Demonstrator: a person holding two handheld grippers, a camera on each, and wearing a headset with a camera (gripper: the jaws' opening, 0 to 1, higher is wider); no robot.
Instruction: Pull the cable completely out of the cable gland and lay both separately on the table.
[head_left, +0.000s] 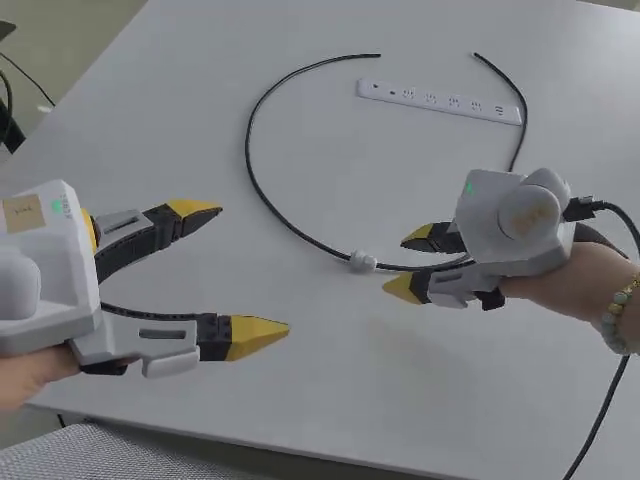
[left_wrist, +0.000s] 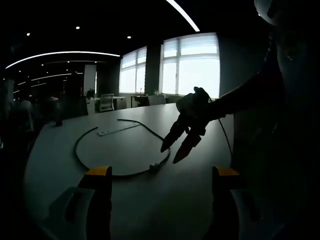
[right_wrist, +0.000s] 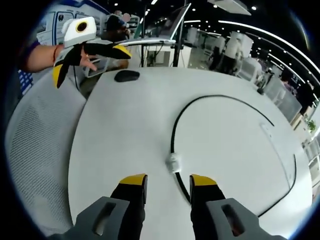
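A long black cable (head_left: 252, 180) lies in a wide loop on the pale table (head_left: 330, 390). A small white cable gland (head_left: 361, 262) is threaded on it at the near side of the loop. My right gripper (head_left: 403, 263) hovers open just right of the gland, tips pointing at it. In the right gripper view the gland (right_wrist: 173, 162) sits just ahead of the gap of that gripper (right_wrist: 168, 180), with nothing between the fingers. My left gripper (head_left: 240, 268) is spread wide open at the lower left, well short of the cable. In the left gripper view the gland (left_wrist: 155, 167) lies ahead, the right gripper (left_wrist: 170, 155) beside it.
A white power strip (head_left: 440, 101) lies flat at the far side of the table, inside the cable's open ends. A dark mouse-like object (right_wrist: 126, 75) rests near the table's far edge in the right gripper view. A grey mesh chair (head_left: 100, 455) stands below the near edge.
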